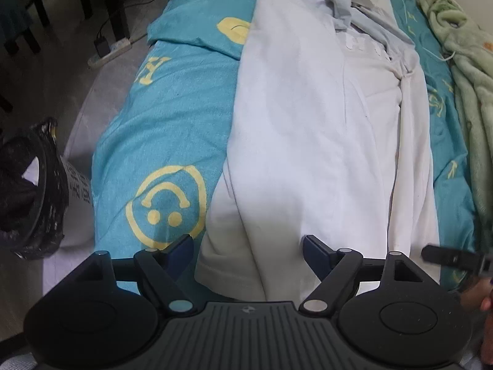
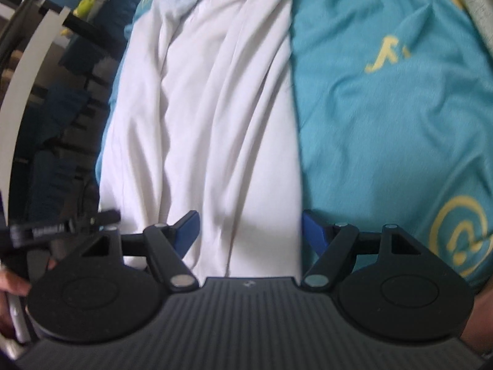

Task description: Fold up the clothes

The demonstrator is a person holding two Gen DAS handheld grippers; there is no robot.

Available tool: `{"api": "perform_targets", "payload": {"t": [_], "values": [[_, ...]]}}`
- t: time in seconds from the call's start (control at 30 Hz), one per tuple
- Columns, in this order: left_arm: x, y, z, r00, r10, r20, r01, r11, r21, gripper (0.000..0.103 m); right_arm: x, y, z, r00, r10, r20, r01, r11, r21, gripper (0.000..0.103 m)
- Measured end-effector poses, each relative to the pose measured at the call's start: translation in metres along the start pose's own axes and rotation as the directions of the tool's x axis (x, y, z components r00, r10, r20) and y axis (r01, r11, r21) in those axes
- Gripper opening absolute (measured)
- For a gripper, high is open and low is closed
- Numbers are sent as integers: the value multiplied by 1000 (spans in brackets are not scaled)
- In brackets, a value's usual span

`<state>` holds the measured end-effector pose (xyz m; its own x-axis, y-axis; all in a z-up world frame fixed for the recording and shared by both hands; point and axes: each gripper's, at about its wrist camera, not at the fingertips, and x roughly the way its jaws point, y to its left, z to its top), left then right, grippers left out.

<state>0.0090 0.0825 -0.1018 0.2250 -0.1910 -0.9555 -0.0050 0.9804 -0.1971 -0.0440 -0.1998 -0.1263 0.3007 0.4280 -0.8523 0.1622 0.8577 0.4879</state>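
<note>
A white garment (image 1: 308, 129) lies lengthwise on a teal bed cover, its sides folded inward into a long strip; it also shows in the right wrist view (image 2: 215, 98). A pale blue-grey cloth (image 1: 348, 3) lies bunched at its far end. My left gripper (image 1: 248, 246) is open and empty, just above the garment's near hem. My right gripper (image 2: 249, 231) is open and empty, over the near hem at the garment's right edge. The tip of the right gripper (image 1: 450, 257) shows at the lower right of the left wrist view.
The teal bed cover (image 1: 172, 117) with yellow smiley prints spreads on both sides of the garment. A green fleece blanket (image 1: 462, 61) lies along the right side. A black bin with a bag (image 1: 27, 191) stands on the floor at the left. A power strip (image 1: 111, 51) lies on the floor.
</note>
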Motion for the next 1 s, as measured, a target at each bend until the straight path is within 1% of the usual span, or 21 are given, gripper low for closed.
{"api": "perform_targets", "payload": {"t": [0.03,0.1,0.2,0.27,0.3,0.33,0.37,0.4,0.43,0.47,0.5,0.53,0.6,0.7,0.83,0.9,1.0], "values": [[1,2,-1,1000,-10,-5,9,1000,-10,81,0,1,-3,1000,11,-12,-11,1000,1,74],[2,4,-1,1000,-17,-12,16,1000,-18,81,1,5,-6,1000,0,-25,0,1000,-13,76],[2,4,-1,1000,-18,-19,17,1000,-20,81,2,11,-12,999,-28,-39,26,999,-40,70],[4,5,0,999,-22,-24,22,1000,-21,81,3,15,-16,998,-46,-48,43,997,-58,62],[5,5,1,999,-24,-26,24,999,-22,81,3,17,-18,997,-56,-52,52,996,-67,48],[6,5,1,999,-26,-27,25,999,-24,81,3,19,-20,996,-65,-57,61,995,-76,32],[6,6,2,999,-26,-28,25,999,-26,81,3,21,-21,995,-75,-61,69,994,-85,27],[7,6,2,999,-26,-28,25,999,-28,81,1,22,-22,996,-79,-48,74,993,-94,19],[7,6,2,999,-27,-30,27,999,-29,81,-4,23,-21,997,-73,-19,70,993,-95,12],[8,7,2,999,-34,-32,33,999,-28,81,-9,23,-19,998,-62,14,63,994,-93,10],[9,8,3,998,-43,-35,42,999,-28,82,-17,22,-17,998,-35,49,39,996,-79,8],[10,9,3,998,-52,-38,51,998,-27,82,-25,19,-15,996,1,85,4,998,-60,6],[12,11,4,996,-77,-50,75,997,-34,82,-40,10,-8,986,76,146,-76,997,-10,6],[14,10,4,991,-110,-80,107,994,-39,83,-54,-3,-4,965,162,207,-175,984,45,6],[19,4,2,986,-108,-131,106,994,-18,83,-57,-11,-7,923,259,285,-294,952,90,6],[21,0,1,982,-102,-159,103,995,-2,82,-60,-10,-8,905,291,310,-330,941,79,6],[23,-8,-1,977,-89,-195,97,995,33,80,-60,-6,-11,900,300,316,-331,942,48,6]]}}
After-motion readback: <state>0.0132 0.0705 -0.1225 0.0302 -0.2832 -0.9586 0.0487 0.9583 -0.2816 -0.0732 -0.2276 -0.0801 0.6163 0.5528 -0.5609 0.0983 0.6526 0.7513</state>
